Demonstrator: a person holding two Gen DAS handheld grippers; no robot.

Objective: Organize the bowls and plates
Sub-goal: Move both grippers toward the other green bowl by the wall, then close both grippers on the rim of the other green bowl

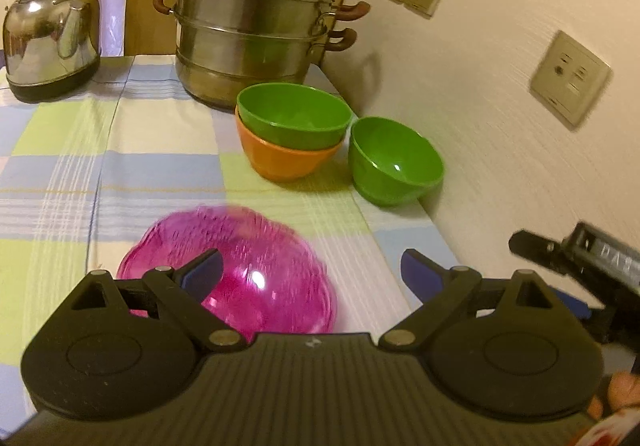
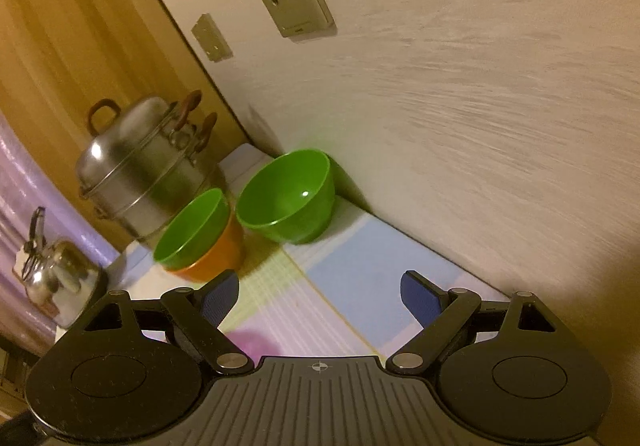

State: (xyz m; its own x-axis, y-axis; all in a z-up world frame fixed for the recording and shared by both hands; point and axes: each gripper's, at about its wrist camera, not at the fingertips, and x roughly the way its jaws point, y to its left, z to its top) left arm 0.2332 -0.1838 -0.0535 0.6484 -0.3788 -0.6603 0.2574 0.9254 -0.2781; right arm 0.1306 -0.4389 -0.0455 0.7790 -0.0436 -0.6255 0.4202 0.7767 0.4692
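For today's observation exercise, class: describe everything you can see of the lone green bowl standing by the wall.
The lone green bowl is round, deep and bright green, glossy like plastic, with a narrower foot ring at its base. It stands upright and empty on the checked tablecloth, near the table's edge by the pale wall. A highlight shines inside it. It sits beside the stacked green-in-orange bowls, close but seemingly not touching them. Nothing holds it.

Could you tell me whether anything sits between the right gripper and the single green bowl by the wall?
Nothing visible does. The right gripper is open, and only bare checked tablecloth lies between it and the single green bowl. The stacked bowls sit off to the side.
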